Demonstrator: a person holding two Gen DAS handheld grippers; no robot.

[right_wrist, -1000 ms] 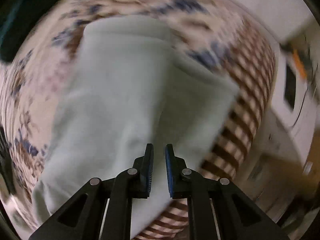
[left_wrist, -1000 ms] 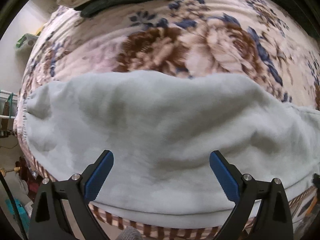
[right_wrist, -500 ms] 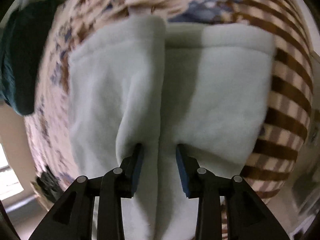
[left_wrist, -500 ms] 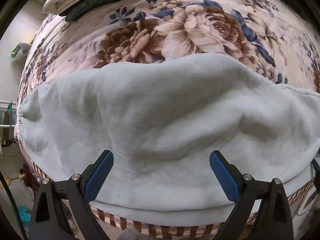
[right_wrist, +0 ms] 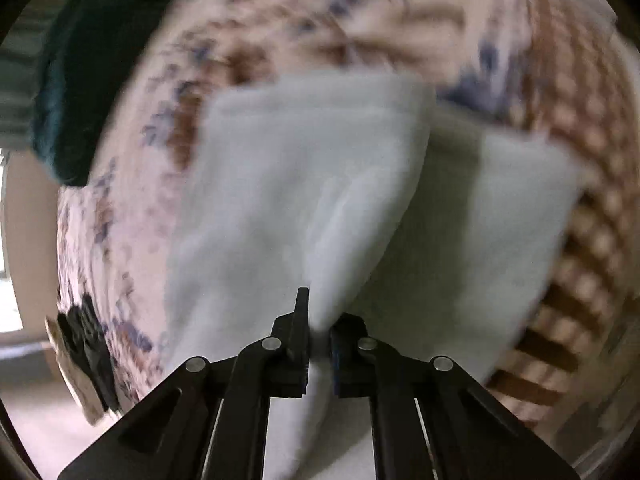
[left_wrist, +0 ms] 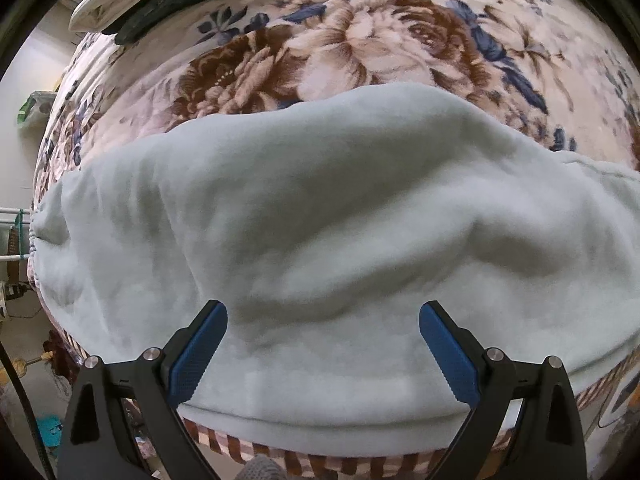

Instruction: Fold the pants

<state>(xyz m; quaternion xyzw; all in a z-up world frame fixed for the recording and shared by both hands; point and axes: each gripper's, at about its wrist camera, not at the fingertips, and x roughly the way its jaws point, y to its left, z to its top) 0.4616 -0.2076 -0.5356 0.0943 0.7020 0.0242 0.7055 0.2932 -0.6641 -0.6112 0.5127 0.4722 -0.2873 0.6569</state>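
Pinching pale pants (right_wrist: 304,200) on the floral bed (left_wrist: 360,40).
Right gripper (right_wrist: 319,332) jaws clamped on a fabric ridge; left gripper (left_wrist: 323,320) jaws spread wide above the pants, gripping nothing.

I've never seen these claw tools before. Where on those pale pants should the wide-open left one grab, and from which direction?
Probably the near hem of the pants, where the doubled edge hangs past the striped bed edge. The left gripper is open above flat fleece, which offers nothing to pinch; coming down over that free edge should let one finger slip beneath it. The right gripper is already shut on a raised ridge of cloth.
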